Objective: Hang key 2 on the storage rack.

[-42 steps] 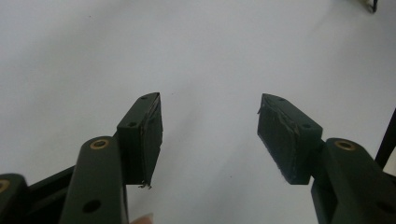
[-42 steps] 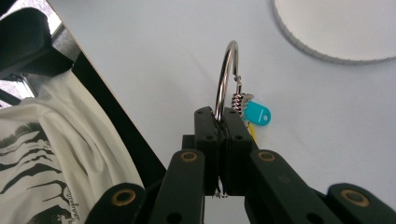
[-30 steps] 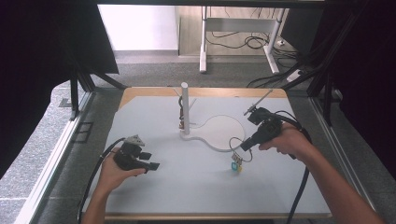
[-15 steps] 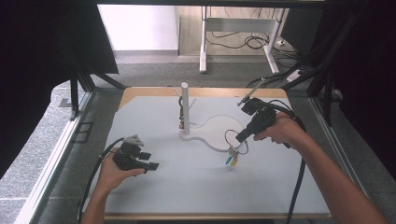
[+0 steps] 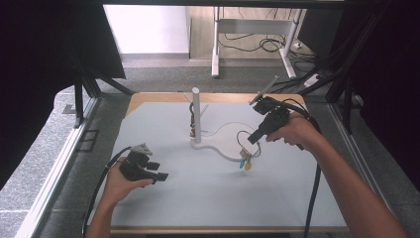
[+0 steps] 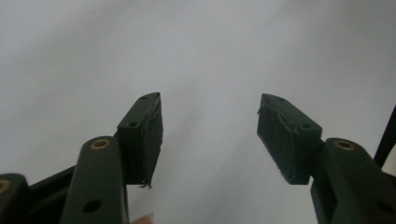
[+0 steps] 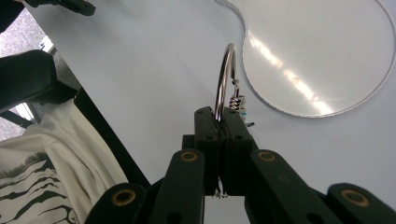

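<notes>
My right gripper (image 5: pixel 251 141) is shut on a metal key ring (image 5: pixel 243 137), held in the air over the edge of the white stand base (image 5: pixel 225 141). Small coloured tags (image 5: pixel 245 164) dangle below the ring. In the right gripper view the ring (image 7: pixel 224 79) rises from between the closed jaws, with the glossy base (image 7: pixel 322 51) behind it. A white post (image 5: pixel 196 114) stands upright on the base, to the left of the ring. My left gripper (image 5: pixel 159 176) rests low at the table's front left, open, with nothing between its pads (image 6: pixel 144 135).
The grey table mat (image 5: pixel 198 198) runs to a wooden front edge. A person's white patterned shirt (image 7: pixel 51 163) and a dark chair part show in the right gripper view. Desk legs and cables (image 5: pixel 247 47) lie on the floor beyond the table.
My right gripper has lifted the key ring with its tags off the mat and carried it left and away, over the base's edge. The left gripper has stayed put.
</notes>
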Available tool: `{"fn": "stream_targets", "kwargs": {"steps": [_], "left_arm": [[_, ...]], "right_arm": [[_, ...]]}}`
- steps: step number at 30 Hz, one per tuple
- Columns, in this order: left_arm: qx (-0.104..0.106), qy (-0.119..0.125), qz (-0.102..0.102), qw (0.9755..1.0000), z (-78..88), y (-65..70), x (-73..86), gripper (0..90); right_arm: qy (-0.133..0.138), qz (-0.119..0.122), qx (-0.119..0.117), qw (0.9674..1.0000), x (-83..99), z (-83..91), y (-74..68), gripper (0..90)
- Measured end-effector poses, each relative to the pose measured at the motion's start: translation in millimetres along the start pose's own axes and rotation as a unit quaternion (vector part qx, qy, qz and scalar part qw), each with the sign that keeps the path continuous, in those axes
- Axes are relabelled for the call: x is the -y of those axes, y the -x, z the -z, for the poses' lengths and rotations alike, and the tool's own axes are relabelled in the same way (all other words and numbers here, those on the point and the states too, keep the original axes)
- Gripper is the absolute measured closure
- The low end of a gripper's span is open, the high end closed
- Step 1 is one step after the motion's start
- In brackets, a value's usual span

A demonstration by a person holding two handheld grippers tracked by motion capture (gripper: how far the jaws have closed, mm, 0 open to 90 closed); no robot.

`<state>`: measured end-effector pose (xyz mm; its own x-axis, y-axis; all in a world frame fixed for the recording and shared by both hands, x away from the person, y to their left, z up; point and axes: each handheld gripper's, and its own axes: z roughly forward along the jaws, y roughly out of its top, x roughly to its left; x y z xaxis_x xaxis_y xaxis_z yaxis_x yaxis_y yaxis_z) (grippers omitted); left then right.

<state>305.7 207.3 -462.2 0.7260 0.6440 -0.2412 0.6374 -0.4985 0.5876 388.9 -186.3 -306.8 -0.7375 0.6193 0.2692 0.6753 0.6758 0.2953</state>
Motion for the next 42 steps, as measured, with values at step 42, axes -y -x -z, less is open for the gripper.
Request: {"fn": "stream_targets", "kwargs": {"steps": [42], "left_arm": [[0.002,0.003,0.001,1.0,2.6,-1.1,1.0,40.8]], "right_arm": [[0.021,-0.028,0.024,0.9991,-60.7,6.6,15.9,87.8]]}}
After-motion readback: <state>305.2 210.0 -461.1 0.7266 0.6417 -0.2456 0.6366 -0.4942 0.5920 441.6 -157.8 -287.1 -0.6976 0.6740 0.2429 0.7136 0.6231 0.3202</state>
